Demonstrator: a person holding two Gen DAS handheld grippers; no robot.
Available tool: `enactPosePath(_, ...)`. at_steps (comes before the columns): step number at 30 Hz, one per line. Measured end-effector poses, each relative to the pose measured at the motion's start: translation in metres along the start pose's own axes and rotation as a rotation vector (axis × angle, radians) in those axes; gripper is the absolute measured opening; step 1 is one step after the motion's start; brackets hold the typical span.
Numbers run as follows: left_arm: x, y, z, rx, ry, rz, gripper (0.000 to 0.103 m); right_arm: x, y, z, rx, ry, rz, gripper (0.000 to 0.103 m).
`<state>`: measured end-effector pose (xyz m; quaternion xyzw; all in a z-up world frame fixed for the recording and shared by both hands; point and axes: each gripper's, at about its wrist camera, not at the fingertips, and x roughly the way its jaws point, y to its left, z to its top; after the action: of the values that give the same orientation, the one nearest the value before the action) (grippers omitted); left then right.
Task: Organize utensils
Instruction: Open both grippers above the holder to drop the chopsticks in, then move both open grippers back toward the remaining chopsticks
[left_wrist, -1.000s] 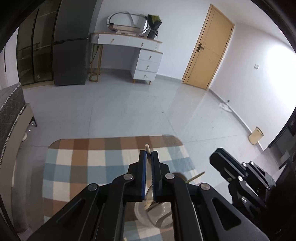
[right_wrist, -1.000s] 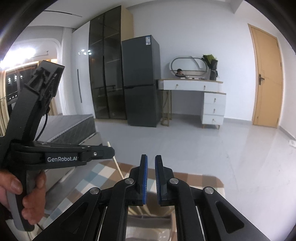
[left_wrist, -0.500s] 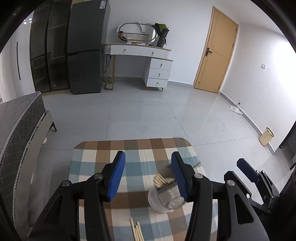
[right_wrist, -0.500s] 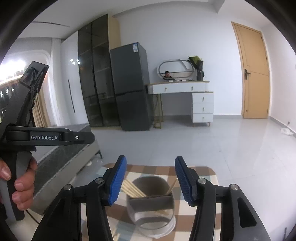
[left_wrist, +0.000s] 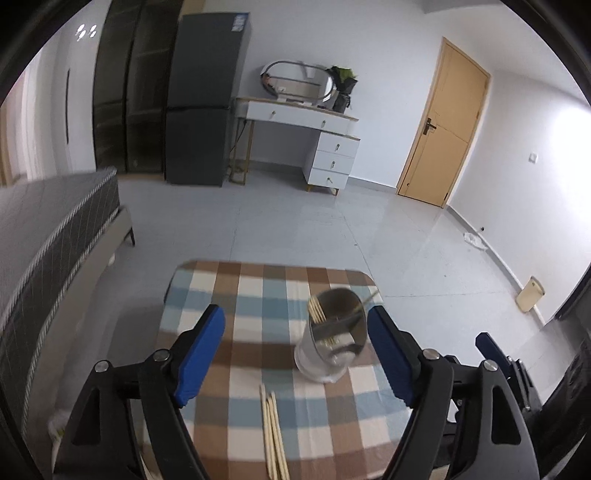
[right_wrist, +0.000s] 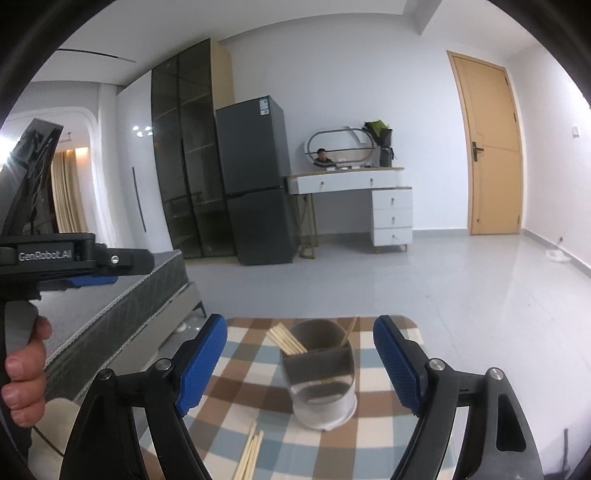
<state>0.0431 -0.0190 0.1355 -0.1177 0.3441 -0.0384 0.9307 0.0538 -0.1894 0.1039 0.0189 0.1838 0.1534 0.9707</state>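
Observation:
A grey utensil cup (left_wrist: 334, 341) (right_wrist: 320, 373) stands on the checked tablecloth (left_wrist: 236, 354) (right_wrist: 373, 373), with wooden chopsticks (left_wrist: 317, 308) (right_wrist: 286, 338) leaning out of it. More loose chopsticks (left_wrist: 273, 428) (right_wrist: 251, 456) lie on the cloth in front of the cup. My left gripper (left_wrist: 297, 354) hangs back above the near part of the table, its jaws opening wide with nothing pressed between the pads. My right gripper (right_wrist: 299, 363) is also opening, empty, framing the cup from a distance. The left gripper's body (right_wrist: 66, 254) shows at the left of the right wrist view, held by a hand (right_wrist: 24, 369).
The small table stands on a grey tiled floor. A bed (left_wrist: 48, 251) lies close on the left. A dark fridge (right_wrist: 258, 181), a glass cabinet (right_wrist: 184, 162), a white dresser (right_wrist: 369, 199) and a wooden door (right_wrist: 491, 147) line the far wall.
Both grippers went from shut to wide open and drew back and up from the cup. The cup and the loose chopsticks on the cloth came into full view.

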Motion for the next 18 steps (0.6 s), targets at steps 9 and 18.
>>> enactPosePath(9,-0.023,0.013,-0.04,-0.108,0.207,-0.068,0.077,-0.03,0.007,-0.031,0.05,0.014,-0.023,0.084)
enactPosePath(18,-0.067,0.012,-0.058,-0.153,0.311,-0.183,0.077,-0.037,0.01,-0.067,0.089,0.056,-0.024,0.084)
